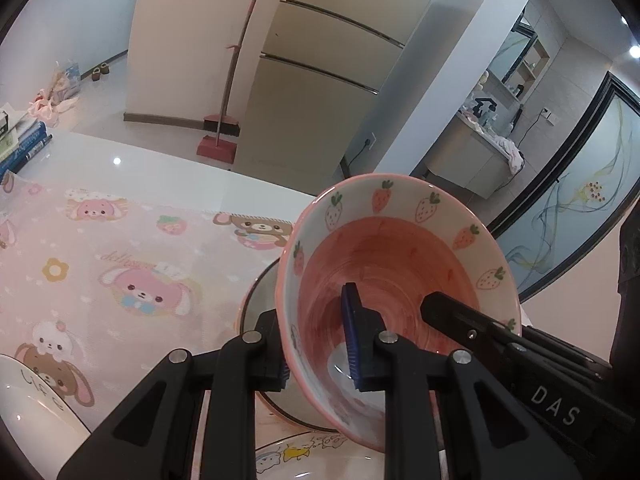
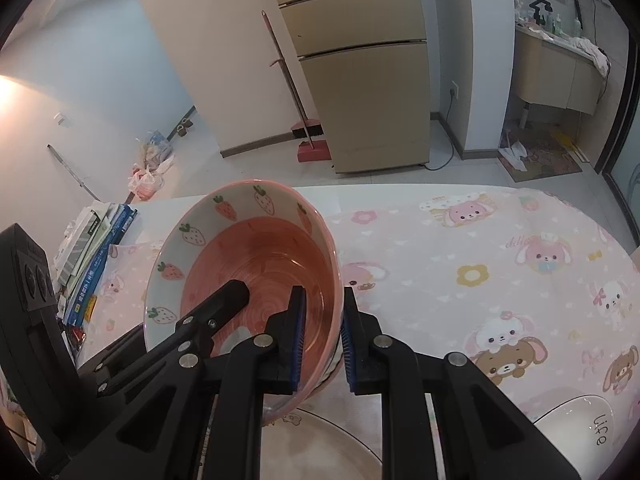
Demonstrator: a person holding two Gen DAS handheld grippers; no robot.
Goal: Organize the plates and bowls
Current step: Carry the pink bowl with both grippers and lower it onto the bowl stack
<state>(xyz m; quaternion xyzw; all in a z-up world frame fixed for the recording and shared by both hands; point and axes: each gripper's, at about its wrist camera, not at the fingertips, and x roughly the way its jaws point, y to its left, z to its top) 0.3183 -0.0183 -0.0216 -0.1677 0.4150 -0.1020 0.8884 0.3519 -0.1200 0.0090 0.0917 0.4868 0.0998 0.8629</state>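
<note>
On the left, the left gripper (image 1: 318, 354) is clamped on the near-left wall of the strawberry bowl (image 1: 400, 248), one blue ribbed pad inside the bowl and the other outside against the pink wall, the jaws narrowed to the thickness of the wall. The bowl is held off the table, tilted with its mouth turned toward the cameras and up. Below it lies a grey-centred plate (image 1: 260, 308), part hidden by the bowl, and nearer the camera a white plate with cartoon figures (image 1: 296, 452); the bowl appears clear of both, though contact at its hidden foot cannot be ruled out. Further right, the right gripper (image 2: 322, 344) grips the opposite wall in like manner, jaws nearly closed on the rim, one pad in and one out. Each hand thus holds one side, neither nearer than the other; judged from this, the coming move turns on lowering the bowl level onto the plates directly beneath the jaws. The bowl is glazed ceramic, round and deep, smooth, salmon-washed within, with strawberries painted round a white band. The pink tablecloth (image 2: 500, 264) is printed with rabbits and bears. At far right sits a white bowl marked "life" (image 2: 580, 432), glossy and well apart from the work.
</note>
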